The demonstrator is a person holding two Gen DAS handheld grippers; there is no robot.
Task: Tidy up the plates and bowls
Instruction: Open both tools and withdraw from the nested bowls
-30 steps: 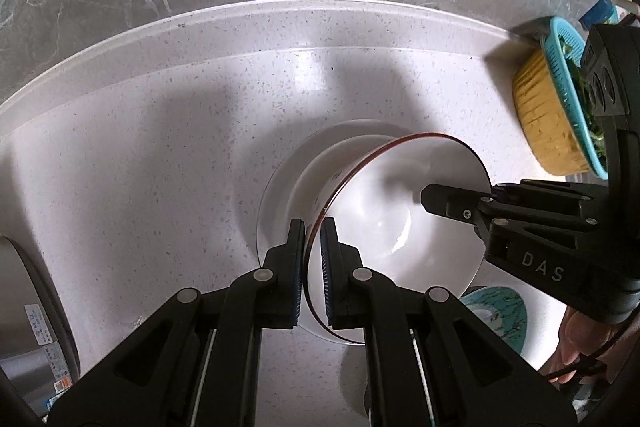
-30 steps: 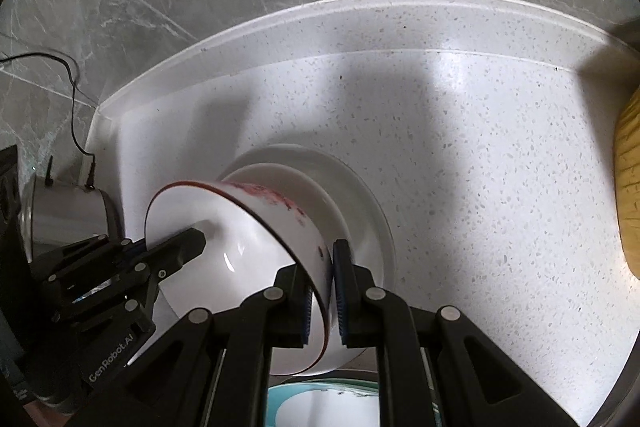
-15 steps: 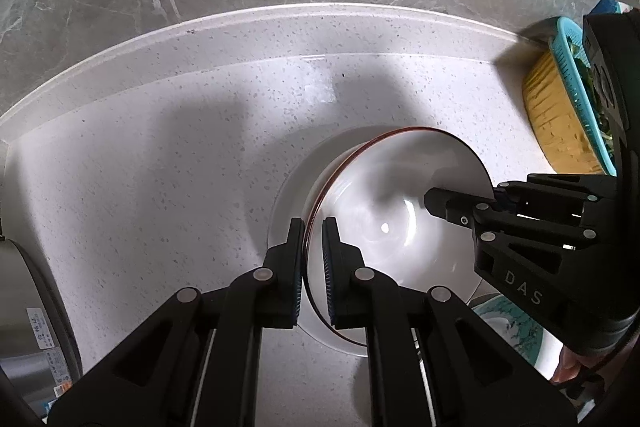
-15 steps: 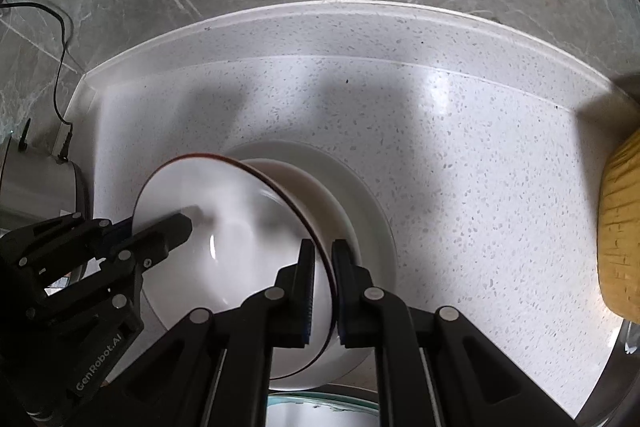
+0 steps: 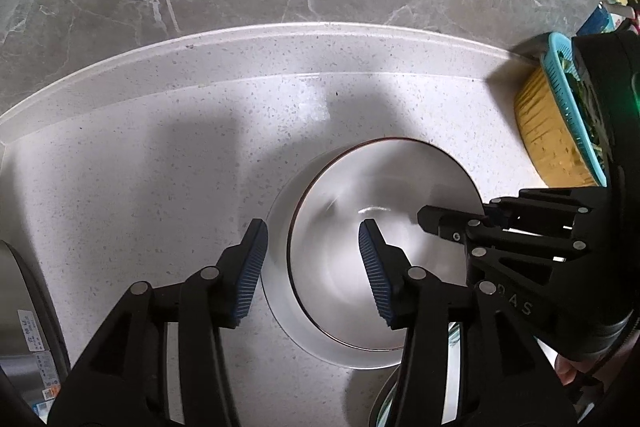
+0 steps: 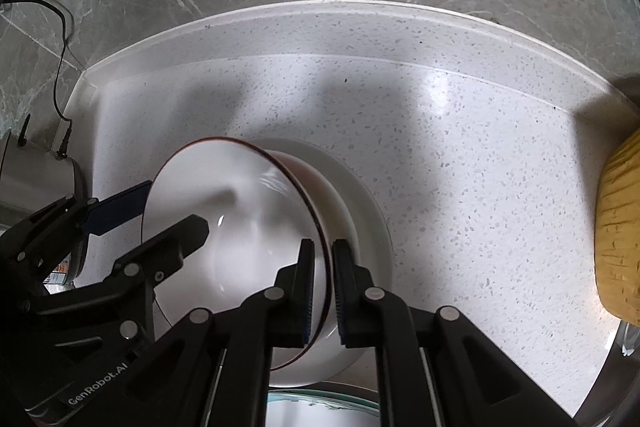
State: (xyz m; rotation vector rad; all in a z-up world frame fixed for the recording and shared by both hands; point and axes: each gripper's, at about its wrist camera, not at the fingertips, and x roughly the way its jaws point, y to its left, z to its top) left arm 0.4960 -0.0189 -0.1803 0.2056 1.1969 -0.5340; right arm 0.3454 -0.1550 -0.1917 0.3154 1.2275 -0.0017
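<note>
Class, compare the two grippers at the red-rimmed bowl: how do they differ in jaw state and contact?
The left gripper has just been opening: its pads stand apart, straddling the bowl rim without pressing. The right gripper is clamped on the bowl's rim. The left sits at the bowl's left side, the right at its right. Both are black with blue ribbed pads and point steeply down.

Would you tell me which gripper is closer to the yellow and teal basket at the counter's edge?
Right. The right gripper, clamped on the bowl rim, sits on the basket side; the left gripper, just opened around the opposite rim, is farther away.
</note>
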